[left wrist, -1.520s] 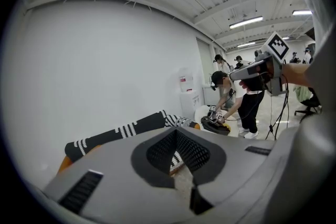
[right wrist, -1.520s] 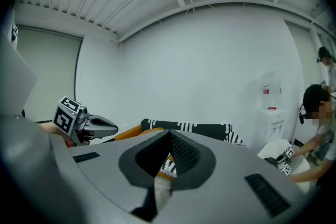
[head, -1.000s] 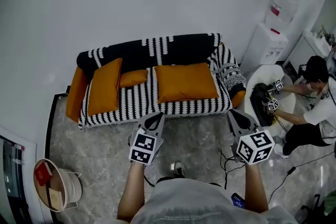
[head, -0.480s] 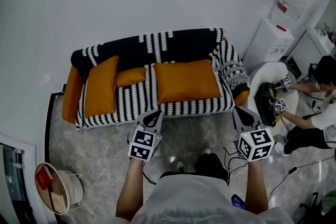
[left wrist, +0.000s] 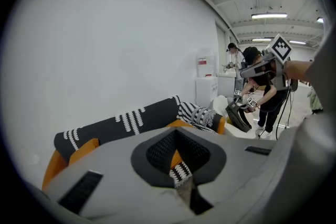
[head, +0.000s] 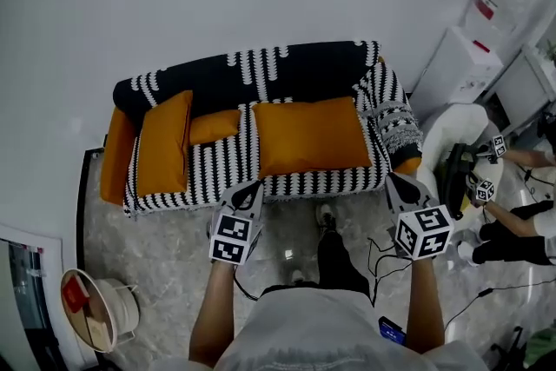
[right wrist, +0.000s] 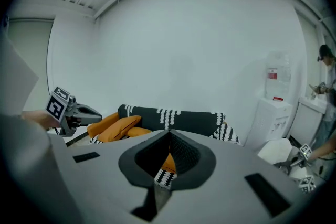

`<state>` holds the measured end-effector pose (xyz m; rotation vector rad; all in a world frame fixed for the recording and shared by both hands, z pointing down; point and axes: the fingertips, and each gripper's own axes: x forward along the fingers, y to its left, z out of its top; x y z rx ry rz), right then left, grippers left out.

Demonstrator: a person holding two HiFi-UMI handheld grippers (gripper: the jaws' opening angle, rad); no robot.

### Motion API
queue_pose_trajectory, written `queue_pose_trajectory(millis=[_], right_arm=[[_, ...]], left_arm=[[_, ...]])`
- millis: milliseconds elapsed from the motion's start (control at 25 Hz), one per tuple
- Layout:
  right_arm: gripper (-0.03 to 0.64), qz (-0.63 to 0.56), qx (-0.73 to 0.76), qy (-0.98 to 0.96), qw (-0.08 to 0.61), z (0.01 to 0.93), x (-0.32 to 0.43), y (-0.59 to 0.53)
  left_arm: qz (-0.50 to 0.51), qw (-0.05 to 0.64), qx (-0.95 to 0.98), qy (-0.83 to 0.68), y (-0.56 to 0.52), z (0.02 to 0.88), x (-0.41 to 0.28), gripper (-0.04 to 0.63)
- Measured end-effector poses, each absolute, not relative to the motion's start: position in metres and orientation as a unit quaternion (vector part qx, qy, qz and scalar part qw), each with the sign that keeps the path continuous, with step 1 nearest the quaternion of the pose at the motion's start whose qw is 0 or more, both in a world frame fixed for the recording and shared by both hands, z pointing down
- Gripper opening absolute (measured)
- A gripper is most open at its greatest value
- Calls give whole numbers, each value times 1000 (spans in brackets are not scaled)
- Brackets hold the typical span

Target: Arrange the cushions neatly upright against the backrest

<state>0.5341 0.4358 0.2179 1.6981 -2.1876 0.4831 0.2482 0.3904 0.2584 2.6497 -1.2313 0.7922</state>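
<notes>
Left gripper [head: 252, 187]: You hold it in front of the sofa's front edge, left of centre. Its jaws are pressed together with nothing between them. Its marker cube faces the head camera.
Right gripper [head: 393, 179]: You hold it off the front right corner of the sofa. Its jaws are closed tip to tip and carry nothing.
Sofa [head: 261, 76]: It has a black and white patterned cover and stands against the white wall. The orange upholstery shows at both armrests.
Large cushion [head: 308, 136]: Orange. It lies flat on the right half of the seat. Its back edge is at the foot of the backrest and its front edge is near the seat's front edge. It is not upright.
Left cushion [head: 163, 143]: Orange. It sits at the left end of the seat and slants up toward the left armrest. Its long side runs from front to back.
Small cushion [head: 215, 126]: Orange. It sits at the back of the seat, left of centre, between the other two cushions. It touches the left cushion. You cannot tell how far it leans on the backrest.
Water dispenser [head: 465, 56]: White. It stands against the wall, right of the sofa.
Second person [head: 521, 217]: At the right edge of the head view, beside a white chair [head: 447, 124], holding two more marker cubes.
Basket [head: 95, 308]: On the floor, well off the front left corner of the sofa.
</notes>
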Motion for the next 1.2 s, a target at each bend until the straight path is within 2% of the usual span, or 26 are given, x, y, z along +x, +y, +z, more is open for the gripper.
queue_pose_trajectory(millis=[320, 360, 640, 920, 1200], right_arm=[[3, 200, 595, -752, 198, 275, 575, 362], [5, 206, 595, -749, 206, 286, 580, 355], [6, 259, 594, -720, 249, 361, 617, 316], [46, 308, 584, -700, 272, 439, 641, 287], [74, 325, 563, -690, 319, 518, 651, 262]], left_arm=[[273, 98, 857, -426, 327, 303, 264, 0], [280, 105, 853, -427, 321, 312, 263, 23], [333, 147, 834, -415, 280, 383, 262, 39], [357, 201, 810, -420, 245, 450, 261, 69], [385, 223, 796, -410, 230, 515, 254, 92]])
